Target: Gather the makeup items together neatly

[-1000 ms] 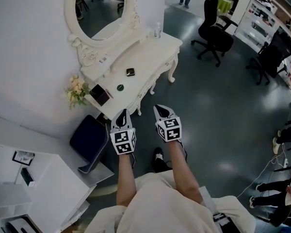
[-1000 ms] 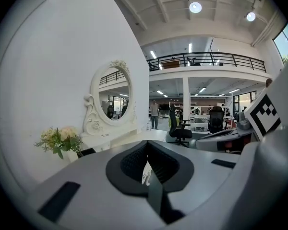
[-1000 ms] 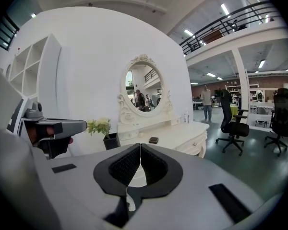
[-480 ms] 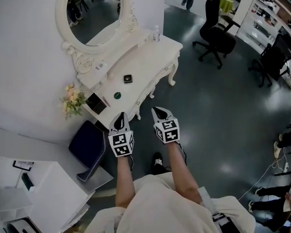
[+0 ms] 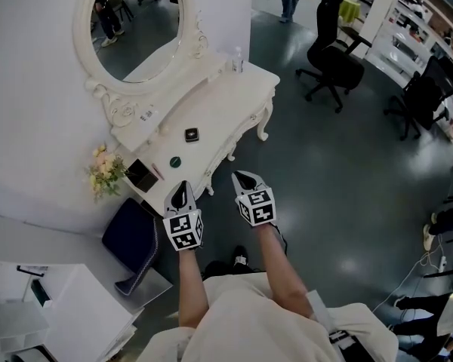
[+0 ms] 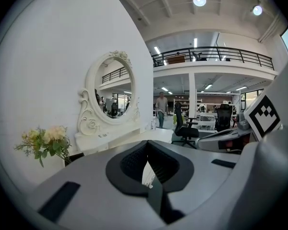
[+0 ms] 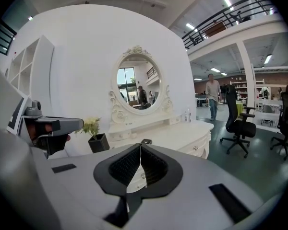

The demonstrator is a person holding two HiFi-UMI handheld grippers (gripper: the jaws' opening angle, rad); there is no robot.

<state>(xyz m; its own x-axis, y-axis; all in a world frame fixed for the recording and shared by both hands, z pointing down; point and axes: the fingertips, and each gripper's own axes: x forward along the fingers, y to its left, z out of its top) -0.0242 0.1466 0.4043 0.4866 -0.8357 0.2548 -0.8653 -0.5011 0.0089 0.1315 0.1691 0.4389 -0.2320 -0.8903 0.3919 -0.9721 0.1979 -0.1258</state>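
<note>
Lying flat, square compact (image 5: 192,135) (axis indiscernible)

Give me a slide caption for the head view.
Left tongs and right tongs, shut and empty, facing a white dressing table.

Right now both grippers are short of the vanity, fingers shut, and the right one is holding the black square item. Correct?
Not quite. The right gripper is shut on nothing, as the right gripper view shows. The black square item lies on the vanity. The rest stands.
</note>
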